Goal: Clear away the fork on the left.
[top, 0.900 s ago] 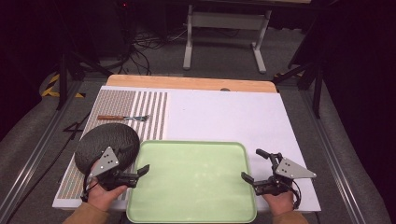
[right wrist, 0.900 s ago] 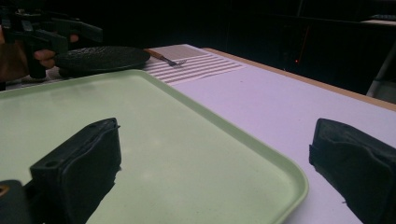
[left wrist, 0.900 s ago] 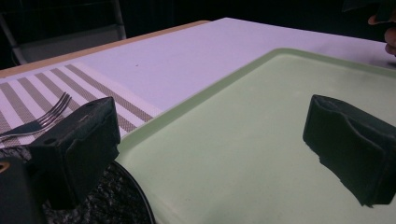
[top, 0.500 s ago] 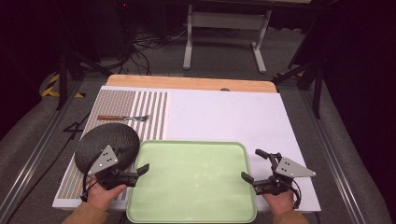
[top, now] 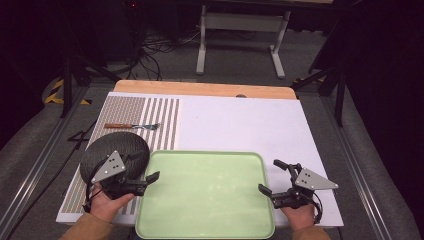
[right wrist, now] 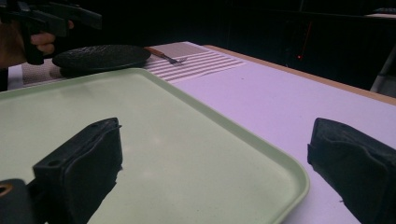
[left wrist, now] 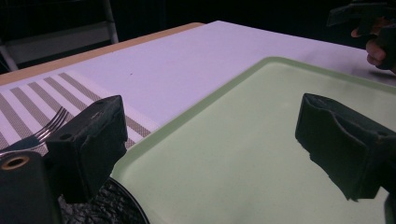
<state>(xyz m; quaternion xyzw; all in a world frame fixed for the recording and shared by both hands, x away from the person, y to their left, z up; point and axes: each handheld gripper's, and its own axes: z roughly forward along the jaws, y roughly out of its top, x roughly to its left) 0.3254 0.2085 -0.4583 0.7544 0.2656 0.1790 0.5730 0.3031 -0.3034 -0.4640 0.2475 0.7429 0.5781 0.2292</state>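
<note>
You've got the white table [top: 240, 125] in front of you, with its striped mat [top: 150, 117] laid on the far left part. Sitting at the near edge, dead centre, is the pale green tray [top: 205, 195], and it's bare. Just left of the tray, touching its corner area, rests the dark round plate [top: 112, 150] on the mat. Your left gripper [top: 147, 170] hovers at the tray's left edge, its 2 jaws spread wide with nothing between them. Your right gripper [top: 272, 176] sits at the tray's right edge, jaws also spread wide, holding nothing. Beyond the plate, the fork [top: 131, 126] lies flat on the stripes, wooden handle pointing left.
</note>
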